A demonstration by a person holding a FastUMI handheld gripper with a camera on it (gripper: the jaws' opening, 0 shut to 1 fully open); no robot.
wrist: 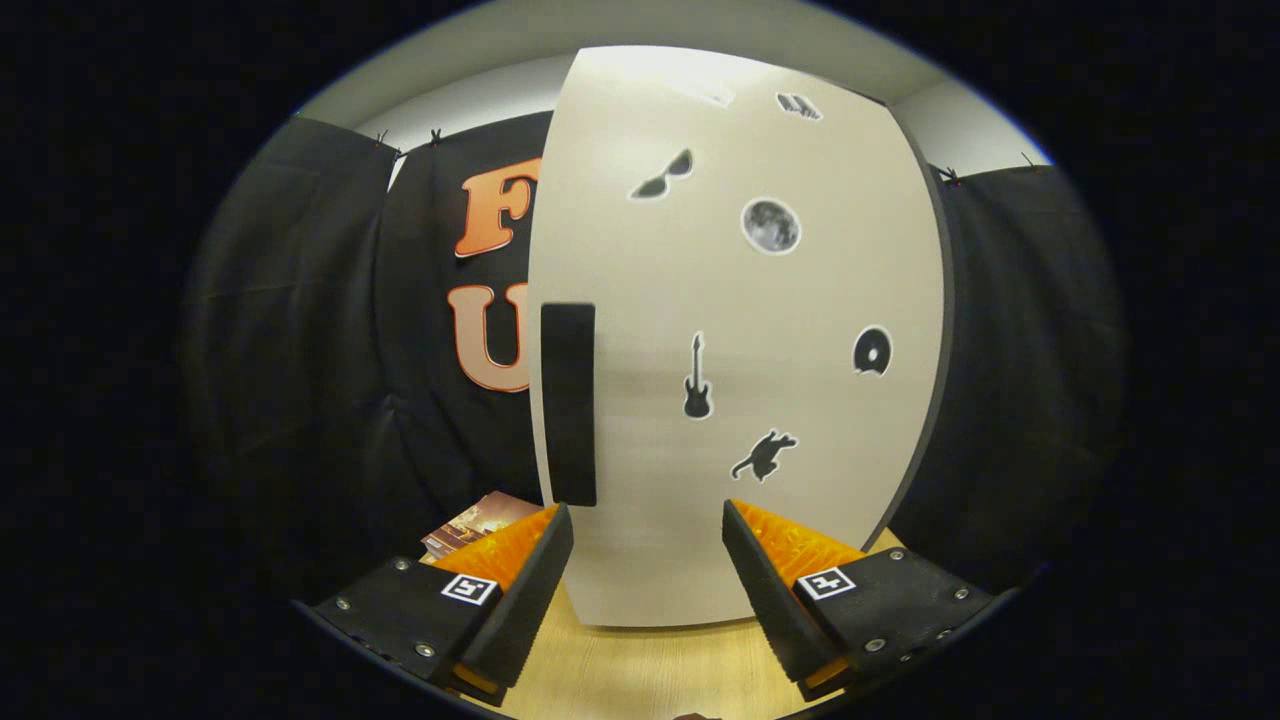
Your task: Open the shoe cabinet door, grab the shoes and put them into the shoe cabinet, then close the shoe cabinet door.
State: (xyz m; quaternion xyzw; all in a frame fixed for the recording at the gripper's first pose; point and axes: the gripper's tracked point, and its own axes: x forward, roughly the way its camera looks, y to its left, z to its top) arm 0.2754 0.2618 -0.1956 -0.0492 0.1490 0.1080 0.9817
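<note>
Right now my gripper (648, 560) gapes empty before the shut cabinet door (740, 330); that stiff, light panel wants gripping by its handle (568, 405) at eleven o'clock.

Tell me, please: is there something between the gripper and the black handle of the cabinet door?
Nothing visible does. The open gripper faces the closed cabinet door, and the black handle sits just ahead of the left finger, with only wooden surface below.

No readable text; picture stickers on cabinet door (740, 400).
</note>
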